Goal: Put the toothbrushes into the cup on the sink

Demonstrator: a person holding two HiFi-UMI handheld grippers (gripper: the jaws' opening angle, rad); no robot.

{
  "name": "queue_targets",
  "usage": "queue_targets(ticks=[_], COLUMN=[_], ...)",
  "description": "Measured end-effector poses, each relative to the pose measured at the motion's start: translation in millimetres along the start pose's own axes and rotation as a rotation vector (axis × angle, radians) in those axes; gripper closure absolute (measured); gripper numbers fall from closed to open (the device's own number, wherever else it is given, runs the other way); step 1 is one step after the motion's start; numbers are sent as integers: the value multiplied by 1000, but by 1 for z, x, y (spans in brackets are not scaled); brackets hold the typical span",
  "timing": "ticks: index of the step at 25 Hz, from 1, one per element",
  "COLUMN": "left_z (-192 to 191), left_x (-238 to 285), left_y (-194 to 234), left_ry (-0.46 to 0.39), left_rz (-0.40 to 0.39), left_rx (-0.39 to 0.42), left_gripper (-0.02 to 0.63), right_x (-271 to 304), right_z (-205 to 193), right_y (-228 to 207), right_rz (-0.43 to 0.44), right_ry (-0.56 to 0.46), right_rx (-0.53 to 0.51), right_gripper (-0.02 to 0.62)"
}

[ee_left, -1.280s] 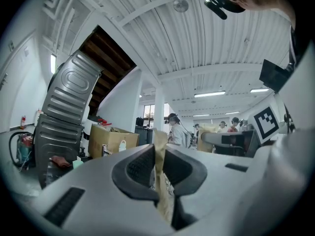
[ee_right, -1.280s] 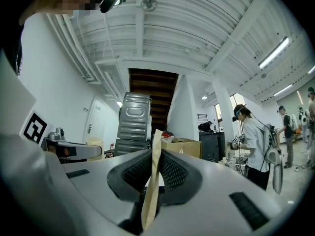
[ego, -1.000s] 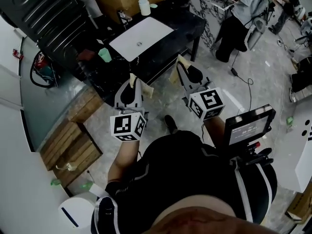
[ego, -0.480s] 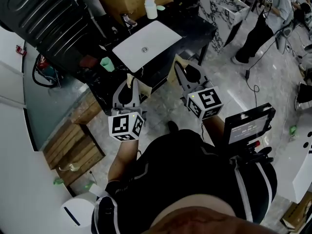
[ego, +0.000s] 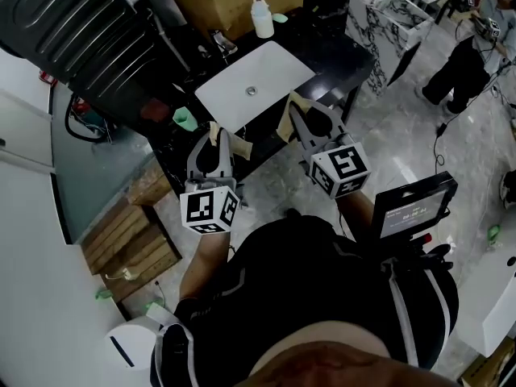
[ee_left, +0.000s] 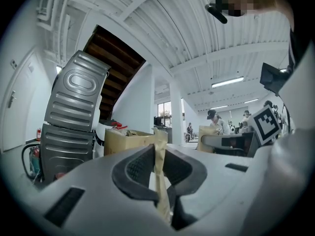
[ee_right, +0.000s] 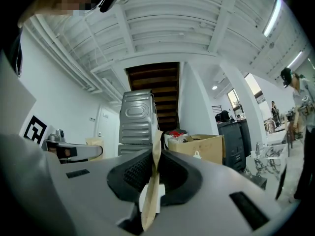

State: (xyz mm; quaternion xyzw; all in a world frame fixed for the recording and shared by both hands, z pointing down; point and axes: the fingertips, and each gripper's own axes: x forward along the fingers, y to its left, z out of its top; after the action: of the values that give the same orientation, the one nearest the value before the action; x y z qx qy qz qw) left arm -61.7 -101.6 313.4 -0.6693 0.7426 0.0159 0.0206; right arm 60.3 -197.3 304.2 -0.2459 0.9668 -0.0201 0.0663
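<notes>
Both tongs are clenched, each on a thin tan toothbrush pack. Left tongs (ee_left: 158, 152) pinch their left pack (ee_left: 161, 193) edge-on, with its long axis running along the jaws and its tip poking out front toward the worktop (ego: 343, 51). It's the same deal with the right tongs (ee_right: 156, 156) and the right pack (ee_right: 151, 195). There are square marker patterns on the cubes, and the little screen (ego: 413, 208) text is too small to read. Further out, the green cup (ego: 185, 119) sits at the worktop's left end, just off the white sink (ego: 274, 63) corner. A white bottle (ego: 261, 16) stands at the far edge.
</notes>
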Motion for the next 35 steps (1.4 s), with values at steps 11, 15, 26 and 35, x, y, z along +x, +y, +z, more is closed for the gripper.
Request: queue_targets(ticks=[11,15,26,35], left_z=[4,6,14,22], left_x=[57,65,38,0], left_y=[22,34,101,184], left_ry=[2,10,6,-39], left_rz=[70,113,285,360], left_rx=[17,39,57,35], left_gripper=[566,566,566,566], right_x=[57,74,133,186], right_z=[-7,-7,-8,-13], right_y=[-46,-50,-9,52], right_rz=[41,78,222,249], right_ry=[15,4,-12,4], right_rx=[31,36,54,32], right_gripper=[549,549,549,549])
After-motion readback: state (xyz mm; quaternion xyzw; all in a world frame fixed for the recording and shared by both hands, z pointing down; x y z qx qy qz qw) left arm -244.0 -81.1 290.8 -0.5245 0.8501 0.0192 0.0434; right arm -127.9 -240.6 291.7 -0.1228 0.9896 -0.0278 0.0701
